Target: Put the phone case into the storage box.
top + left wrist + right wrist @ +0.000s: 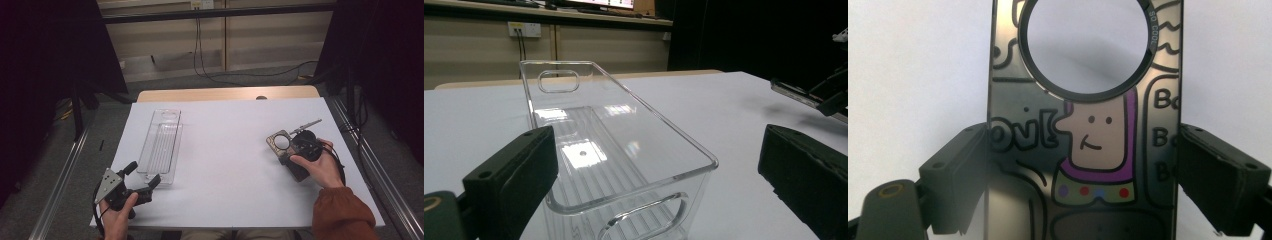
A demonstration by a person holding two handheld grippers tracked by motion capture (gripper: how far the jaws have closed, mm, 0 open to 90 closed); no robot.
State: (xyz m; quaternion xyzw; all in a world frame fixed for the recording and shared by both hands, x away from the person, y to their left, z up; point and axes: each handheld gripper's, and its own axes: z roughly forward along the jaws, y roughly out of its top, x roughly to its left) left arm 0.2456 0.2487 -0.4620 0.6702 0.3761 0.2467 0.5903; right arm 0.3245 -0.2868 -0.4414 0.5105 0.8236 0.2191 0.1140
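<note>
A dark phone case [280,142] with cartoon drawings and a round camera hole is lifted at the right of the table. My right gripper [292,152] is shut on it. In the right gripper view the case [1098,140] stands upright between the jaws, and both pads [963,175] press its long edges. A clear plastic tray [161,145] lies lengthwise at the table's left, with nothing in it. My left gripper [144,172] sits open at the tray's near end. In the left gripper view the tray [704,160] lies straight ahead between the wide-apart pads [524,165].
A white sheet [225,165] covers the table, with a wooden edge [225,94] at the far side. Metal rails [65,170] run along both sides of the table. Cables [240,75] lie on the floor beyond. The other gripper [824,97] shows at right in the left gripper view.
</note>
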